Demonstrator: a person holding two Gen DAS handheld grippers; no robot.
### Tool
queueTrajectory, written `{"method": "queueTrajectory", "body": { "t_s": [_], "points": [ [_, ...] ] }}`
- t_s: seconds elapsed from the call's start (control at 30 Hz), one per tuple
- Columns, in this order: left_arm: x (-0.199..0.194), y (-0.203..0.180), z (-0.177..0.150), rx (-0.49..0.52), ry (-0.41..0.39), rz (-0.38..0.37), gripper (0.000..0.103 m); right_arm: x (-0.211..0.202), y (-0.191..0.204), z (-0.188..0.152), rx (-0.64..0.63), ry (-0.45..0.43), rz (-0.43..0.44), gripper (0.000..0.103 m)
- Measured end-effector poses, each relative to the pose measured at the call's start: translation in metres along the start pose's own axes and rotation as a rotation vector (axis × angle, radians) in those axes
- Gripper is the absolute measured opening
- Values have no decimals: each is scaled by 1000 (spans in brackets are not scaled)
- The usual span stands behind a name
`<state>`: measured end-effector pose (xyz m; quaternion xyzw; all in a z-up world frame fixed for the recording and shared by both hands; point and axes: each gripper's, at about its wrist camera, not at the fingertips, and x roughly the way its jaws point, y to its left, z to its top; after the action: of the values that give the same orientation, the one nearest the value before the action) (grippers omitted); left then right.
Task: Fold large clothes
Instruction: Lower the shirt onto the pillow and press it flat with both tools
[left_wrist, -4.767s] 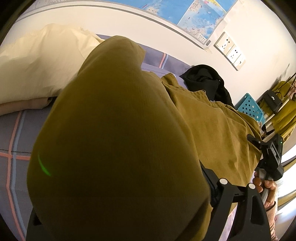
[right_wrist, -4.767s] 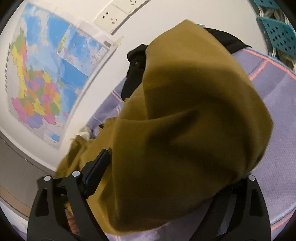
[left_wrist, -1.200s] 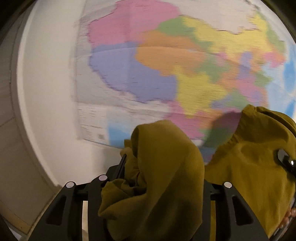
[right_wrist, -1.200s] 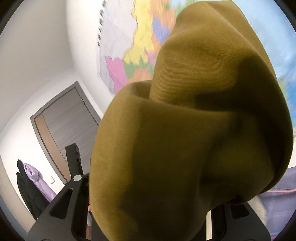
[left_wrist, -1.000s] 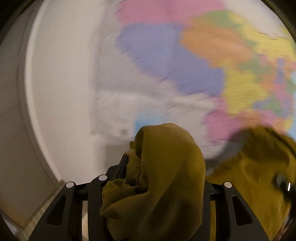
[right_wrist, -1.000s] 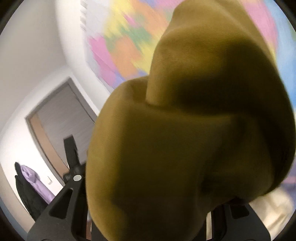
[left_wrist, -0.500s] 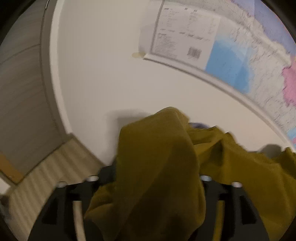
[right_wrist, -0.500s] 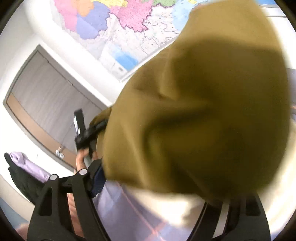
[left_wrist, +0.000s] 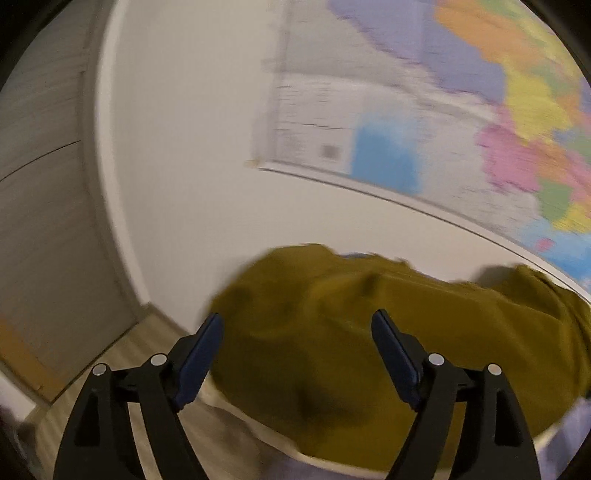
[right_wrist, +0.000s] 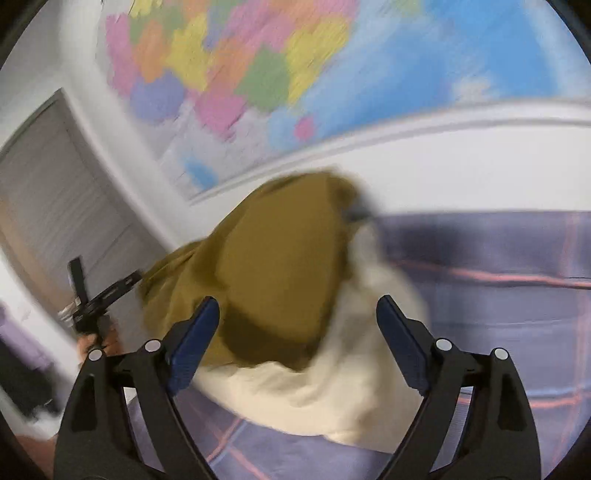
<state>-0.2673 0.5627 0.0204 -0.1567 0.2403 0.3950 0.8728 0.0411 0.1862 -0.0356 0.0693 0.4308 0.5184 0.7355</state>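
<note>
The olive-green garment (left_wrist: 369, 332) lies in a loose heap on a cream pillow (right_wrist: 332, 387), close to the wall. My left gripper (left_wrist: 297, 350) hovers over the garment's near edge, its jaws opening wide. The cloth shows between and beyond the blue pads (left_wrist: 201, 354), which do not press on it. My right gripper (right_wrist: 297, 332) is also opening, its fingers spread on either side of the garment (right_wrist: 280, 266) and pillow without gripping either. In the right wrist view the left gripper (right_wrist: 99, 299) appears at the left edge, held by a hand.
A purple plaid bedsheet (right_wrist: 498, 258) spreads to the right of the pillow. A colourful wall map (left_wrist: 461, 110) hangs just behind the heap. A grey door (right_wrist: 48, 192) and wood floor (left_wrist: 122, 354) are to the left.
Both grippers held bunched olive cloth before; now their jaws have spread and the garment has dropped onto the cream pillow. Both views have tilted down toward the bed.
</note>
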Motion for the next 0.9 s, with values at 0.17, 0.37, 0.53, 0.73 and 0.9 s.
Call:
{"method": "queueTrajectory", "body": {
  "t_s": [0.17, 0.37, 0.53, 0.73, 0.9],
  "points": [
    [-2, -41, -9, 38, 43, -153, 83, -14, 19, -3, -204, 46, 37, 14],
    [19, -83, -26, 94, 103, -196, 83, -24, 54, 31, -306, -90, 1, 4],
    [34, -99, -43, 123, 147, -173, 83, 19, 25, -11, -290, 191, -115, 8],
    [21, -105, -49, 140, 124, -162, 83, -6, 20, -2, -240, 162, -105, 22],
    [1, -118, -47, 172, 72, -149, 84, -38, 36, 23, -263, -9, -159, 46]
  ]
}}
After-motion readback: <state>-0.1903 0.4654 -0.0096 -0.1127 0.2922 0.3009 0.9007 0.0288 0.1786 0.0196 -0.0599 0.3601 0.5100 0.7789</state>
